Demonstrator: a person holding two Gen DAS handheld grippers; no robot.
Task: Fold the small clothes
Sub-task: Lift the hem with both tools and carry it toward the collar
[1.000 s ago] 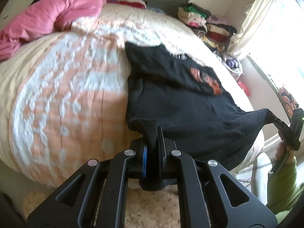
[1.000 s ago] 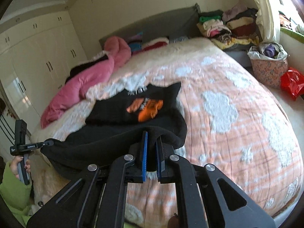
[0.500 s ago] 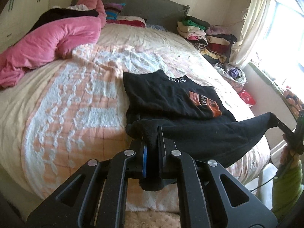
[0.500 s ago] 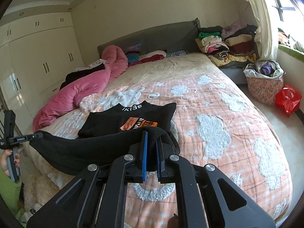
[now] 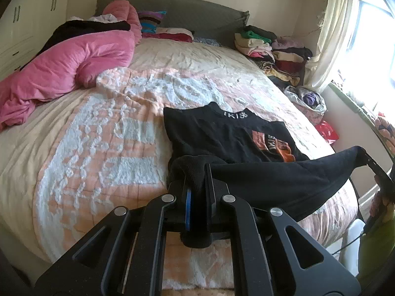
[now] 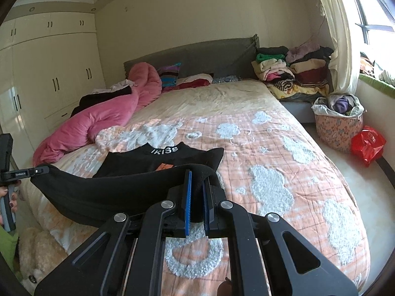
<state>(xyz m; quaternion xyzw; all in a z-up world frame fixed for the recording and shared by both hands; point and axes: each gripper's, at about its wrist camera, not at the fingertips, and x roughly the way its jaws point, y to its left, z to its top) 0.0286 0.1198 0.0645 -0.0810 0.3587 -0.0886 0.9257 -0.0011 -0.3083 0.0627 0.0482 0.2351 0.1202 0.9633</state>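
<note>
One black shirt [image 5: 229, 135] is lying on one bed [image 5: 103, 128], alongside one pink duvet [image 5: 64, 66], one basket [image 6: 338, 128] and one red bag [image 6: 367, 145].

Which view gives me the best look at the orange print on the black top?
The left wrist view: the orange print on the black top shows nearly whole, lettering included. In the right wrist view the lifted hem hides all but a sliver of the print.

Daylight is pouring in through the window [image 6: 370, 22], blowing it out to white glare and washing over the bed [image 5: 197, 56]. Fisheye distortion is bending both views, with dark vignetting filling the corners.
</note>
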